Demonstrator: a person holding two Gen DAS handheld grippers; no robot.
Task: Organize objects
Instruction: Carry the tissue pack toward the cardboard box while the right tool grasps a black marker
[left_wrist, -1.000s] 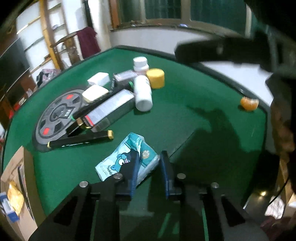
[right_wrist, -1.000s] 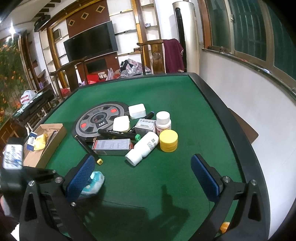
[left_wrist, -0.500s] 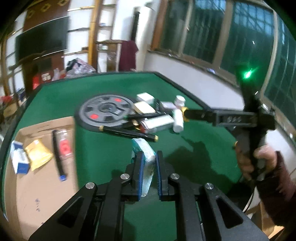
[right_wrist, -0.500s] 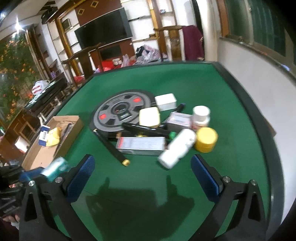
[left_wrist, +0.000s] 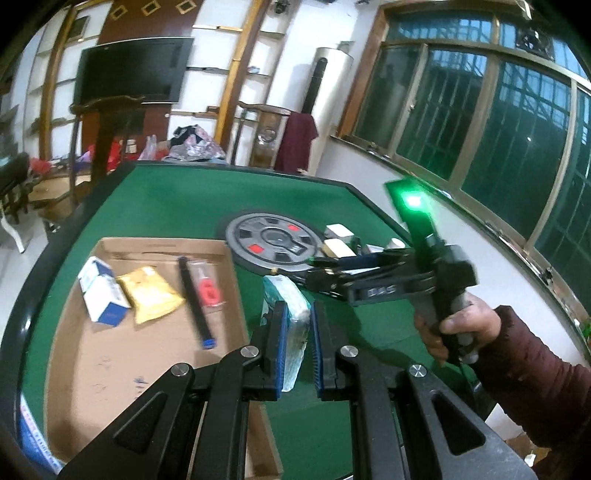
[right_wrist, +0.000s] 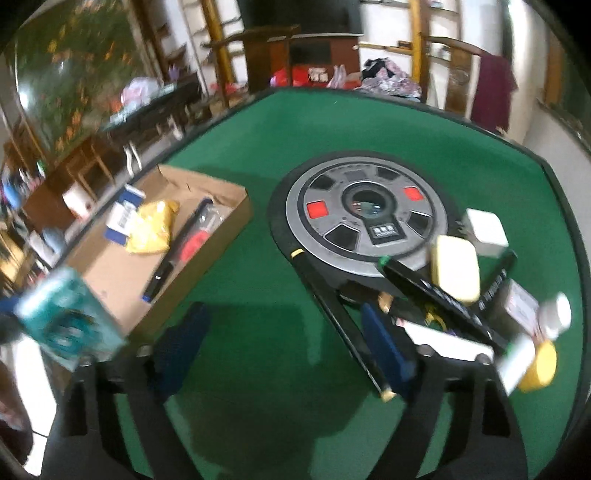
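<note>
Left wrist view: pack held up in the air – your left gripper (left_wrist: 298, 343) is squeezed tight on the teal tissue pack (left_wrist: 287, 314), with the blue pads pressing both its sides.
Where the pack is: it hangs over the green table (left_wrist: 184, 199), just beside the right edge of the cardboard box (left_wrist: 110, 354), not over the box floor yet.
Pack risk: the pack is soft and only its near end is pinched. A quick swing could make it sag and slip out onto the felt.
Box risk: the box is shallow, and it already holds a white and blue carton (left_wrist: 101, 293), a yellow pouch (left_wrist: 149, 293) and a black pen (left_wrist: 195, 297). Let go too early and the pack lands on the wall or outside.
Crash risk: your right hand (left_wrist: 456, 328) is near on the right, so the two tools could bump if you cross paths.

Right wrist view: your right gripper (right_wrist: 284, 343) has jaws that are closing – nothing sits between them, only bare felt.
Next thing: the long black pen (right_wrist: 340, 321) lies just beside the right-hand finger (right_wrist: 386, 347), outside the gap. I cannot tell if they touch.
Grab risk: closing here would catch only air, or the finger could push the pen away.
Pile risk: the pen leans against the grey round disc (right_wrist: 364, 214) and runs into a pile with a cream box (right_wrist: 456, 267) and a yellow cap (right_wrist: 541, 367). A hard nudge could scatter them.
Blur: this view is smeared, so line up slowly before you squeeze.
</note>
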